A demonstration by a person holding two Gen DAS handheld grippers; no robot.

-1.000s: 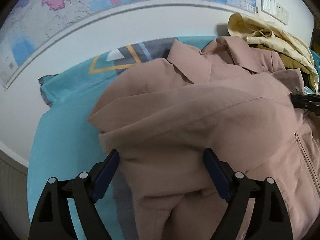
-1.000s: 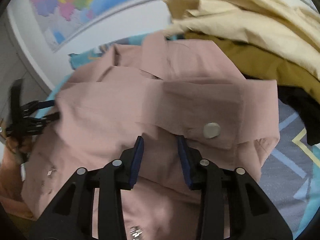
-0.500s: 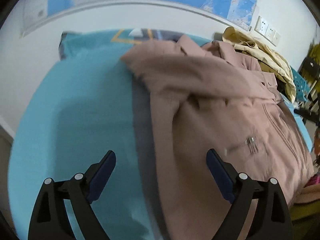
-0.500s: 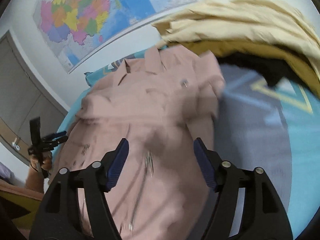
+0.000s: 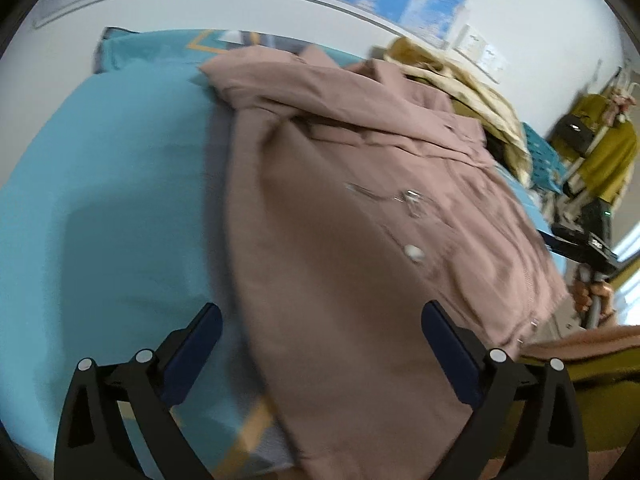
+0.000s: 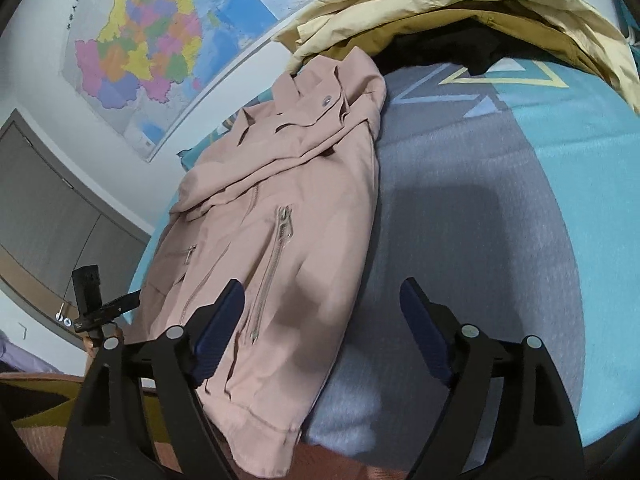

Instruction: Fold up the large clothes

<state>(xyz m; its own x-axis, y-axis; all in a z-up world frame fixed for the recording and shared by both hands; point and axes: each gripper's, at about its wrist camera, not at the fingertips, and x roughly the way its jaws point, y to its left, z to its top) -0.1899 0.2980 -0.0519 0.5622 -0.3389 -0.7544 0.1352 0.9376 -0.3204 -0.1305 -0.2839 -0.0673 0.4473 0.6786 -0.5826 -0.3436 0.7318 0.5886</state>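
A dusty-pink zip jacket (image 5: 360,216) lies flat on the turquoise and grey bed cover (image 5: 104,184), both sleeves folded in over its chest. It also shows in the right wrist view (image 6: 280,240), collar toward the wall, hem at the near bed edge. My left gripper (image 5: 320,340) is open and empty, hovering over the jacket's lower left side. My right gripper (image 6: 320,316) is open and empty above the jacket's lower right edge. Each gripper shows in the other's view: the right one (image 5: 580,248) and the left one (image 6: 96,304).
A heap of cream, mustard and black clothes (image 6: 460,12) lies at the head of the bed, touching the jacket's collar. A wall map (image 6: 160,40) hangs behind. A clothes rack with a mustard garment (image 5: 604,152) stands to the right. Grey cupboard doors (image 6: 48,208) stand on the left.
Both grippers have let go of the sleeves and pulled back from the chest toward the hem. The right gripper has gone from nearly shut to wide open. The sleeves now lie folded across the jacket.
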